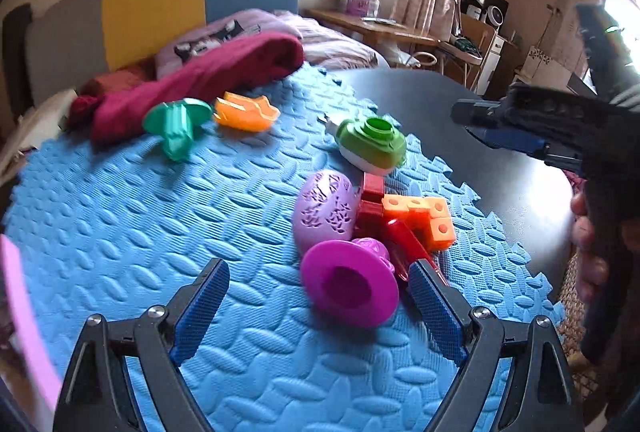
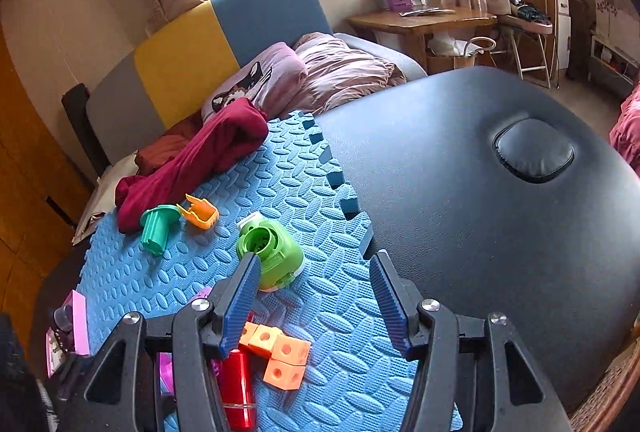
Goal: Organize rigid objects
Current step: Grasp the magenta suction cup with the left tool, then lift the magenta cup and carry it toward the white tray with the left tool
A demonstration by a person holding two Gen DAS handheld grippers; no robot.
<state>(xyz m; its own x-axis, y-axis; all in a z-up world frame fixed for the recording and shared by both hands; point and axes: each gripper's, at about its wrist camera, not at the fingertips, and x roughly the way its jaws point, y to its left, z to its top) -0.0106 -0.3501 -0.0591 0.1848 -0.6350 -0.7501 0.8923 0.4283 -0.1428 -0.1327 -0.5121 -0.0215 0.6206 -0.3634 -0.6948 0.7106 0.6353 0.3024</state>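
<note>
Toys lie on a blue foam mat (image 1: 160,212). In the left wrist view my left gripper (image 1: 320,292) is open just above the mat, and a magenta funnel-shaped toy (image 1: 350,282) lies between its fingers, nearer the right one. Behind it are a lilac egg (image 1: 324,210), red pieces (image 1: 370,200) and orange linked cubes (image 1: 424,216). A green round toy (image 1: 372,144), an orange piece (image 1: 246,112) and a teal piece (image 1: 178,122) lie farther back. My right gripper (image 2: 316,296) is open and empty above the mat, near the green round toy (image 2: 272,248) and the orange cubes (image 2: 280,352); it also shows in the left wrist view (image 1: 504,124).
A dark red cloth (image 1: 192,80) lies on the mat's far left corner. The mat covers part of a black padded table (image 2: 480,192) with a round cushion insert (image 2: 534,150). A red cylinder (image 2: 236,388) lies by the cubes. A pink box (image 2: 68,328) stands at the left. A bed and a wooden desk stand behind.
</note>
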